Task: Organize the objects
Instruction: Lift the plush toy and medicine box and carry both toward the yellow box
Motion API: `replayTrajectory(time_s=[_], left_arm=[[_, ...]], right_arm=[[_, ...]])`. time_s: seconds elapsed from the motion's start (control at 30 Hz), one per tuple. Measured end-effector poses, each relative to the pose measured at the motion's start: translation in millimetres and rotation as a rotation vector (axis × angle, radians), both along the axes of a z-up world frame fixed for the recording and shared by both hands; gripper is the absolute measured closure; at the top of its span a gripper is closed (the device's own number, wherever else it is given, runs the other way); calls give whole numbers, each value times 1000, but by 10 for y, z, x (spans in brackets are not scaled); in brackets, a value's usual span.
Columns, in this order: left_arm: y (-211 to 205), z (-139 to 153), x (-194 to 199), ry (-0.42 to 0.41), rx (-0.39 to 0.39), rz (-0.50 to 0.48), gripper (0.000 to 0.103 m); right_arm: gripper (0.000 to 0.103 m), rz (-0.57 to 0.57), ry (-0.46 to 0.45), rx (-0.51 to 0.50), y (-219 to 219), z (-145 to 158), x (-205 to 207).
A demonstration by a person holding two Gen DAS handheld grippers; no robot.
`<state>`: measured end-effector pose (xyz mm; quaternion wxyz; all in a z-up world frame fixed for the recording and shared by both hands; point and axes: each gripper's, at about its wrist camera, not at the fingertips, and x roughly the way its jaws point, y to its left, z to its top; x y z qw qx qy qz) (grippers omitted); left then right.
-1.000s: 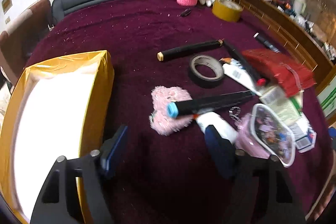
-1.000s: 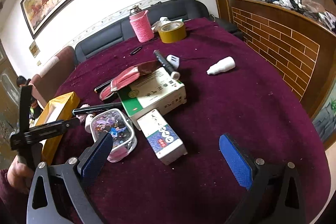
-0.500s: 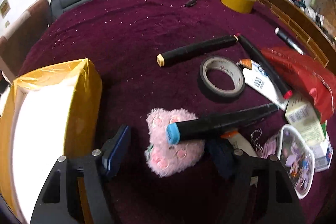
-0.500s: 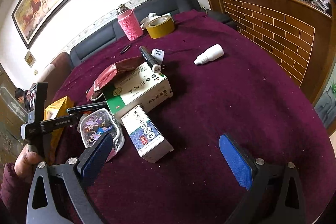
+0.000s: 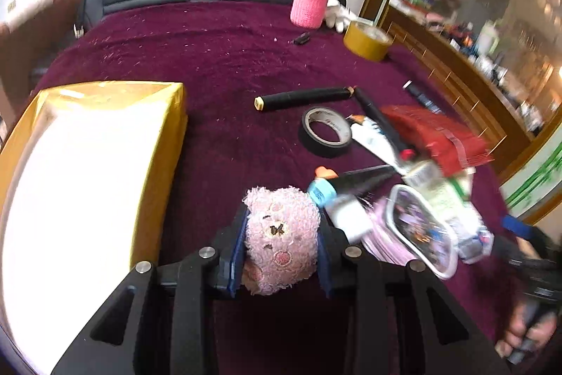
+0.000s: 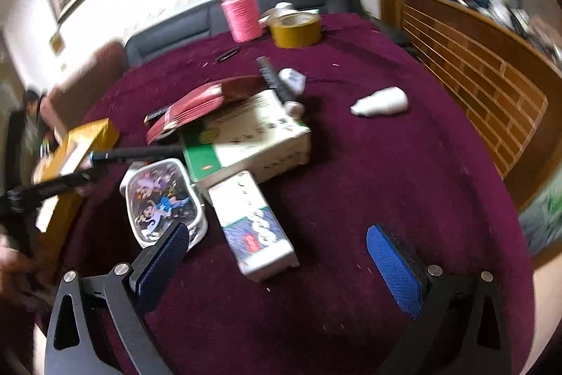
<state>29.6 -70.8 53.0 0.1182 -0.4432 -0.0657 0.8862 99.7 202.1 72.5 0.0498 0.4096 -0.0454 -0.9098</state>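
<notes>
My left gripper (image 5: 279, 246) is shut on a fluffy pink plush toy (image 5: 281, 238), held between its blue pads just above the purple tablecloth. A gold box (image 5: 87, 171) lies to its left. A blue-capped black marker (image 5: 351, 183) lies just right of the toy. My right gripper (image 6: 277, 255) is open and empty, low over the cloth, with a small blue-and-white carton (image 6: 251, 224) between its fingers and ahead. A clear case with cartoon print (image 6: 163, 199) sits by its left finger.
Black tape roll (image 5: 325, 130), black tube (image 5: 304, 97), red pouch (image 5: 432, 137), pink knitted flask (image 5: 311, 0) and yellow tape roll (image 5: 367, 39) lie on the cloth. A green-and-white box (image 6: 246, 139) and a white bottle (image 6: 381, 101) lie ahead of the right gripper. A wooden wall runs along the right.
My left gripper moved onto the pink plush toy and shut on it, then lifted it slightly. My right gripper stayed open and shifted a little closer to the small carton.
</notes>
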Motion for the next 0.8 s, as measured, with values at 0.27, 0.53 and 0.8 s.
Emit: replayTrajectory(time_s=[0.27, 0.53, 0.8], left_arm=[[-209, 254, 506, 86, -7, 2, 70], [-378, 304, 733, 114, 7, 15, 70], [-456, 282, 891, 122, 24, 20, 70]], right_arm=[[26, 103, -60, 146, -355, -176, -369], [55, 102, -88, 135, -383, -171, -306], [55, 32, -77, 88, -224, -53, -274]])
